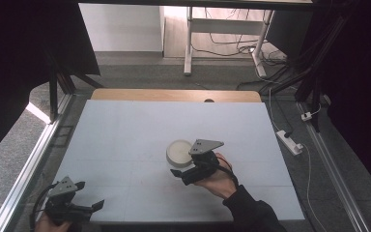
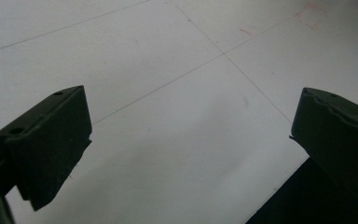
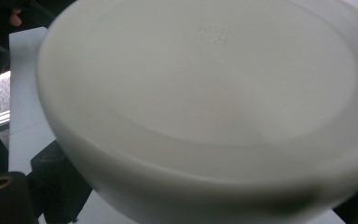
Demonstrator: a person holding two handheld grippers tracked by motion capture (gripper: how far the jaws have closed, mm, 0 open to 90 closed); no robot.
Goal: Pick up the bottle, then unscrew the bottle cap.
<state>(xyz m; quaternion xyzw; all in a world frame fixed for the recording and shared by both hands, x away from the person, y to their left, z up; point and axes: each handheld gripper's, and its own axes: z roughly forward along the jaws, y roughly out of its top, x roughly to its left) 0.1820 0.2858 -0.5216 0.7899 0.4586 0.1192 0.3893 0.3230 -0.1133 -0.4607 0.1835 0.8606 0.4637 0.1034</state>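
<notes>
Your right gripper (image 1: 181, 170) sits just right of the table's centre in the high view, with your hand (image 1: 221, 179) and dark sleeve (image 1: 251, 212) coming in from about 5 o'clock. A round white container (image 1: 179, 152), lid up and low in profile, rests on the white table top (image 1: 125, 140) just off centre; the gripper meets it from its 4 o'clock side, with the grey three-cornered plate (image 1: 205, 146) overlapping its right edge. In the right gripper view the white container (image 3: 205, 112) looms very close and somewhat blurred, a faint embossed mark (image 3: 214, 35) on its flat top, and one black jaw shows low at the left under its rim. The jaws stand to either side of the container, but whether they press on it you cannot tell from these views. Your left gripper (image 1: 88, 195) lies at the table's near left corner, around 7 o'clock from the container and well apart from it, your hand (image 1: 53, 223) at the bottom edge. In the left gripper view the left gripper (image 2: 191, 135) has its jaws spread wide with bare white surface (image 2: 168, 93) between them, grasping nothing; thin seam lines cross that surface. A wooden strip (image 1: 174, 95) borders the table's far edge at 12 o'clock.
</notes>
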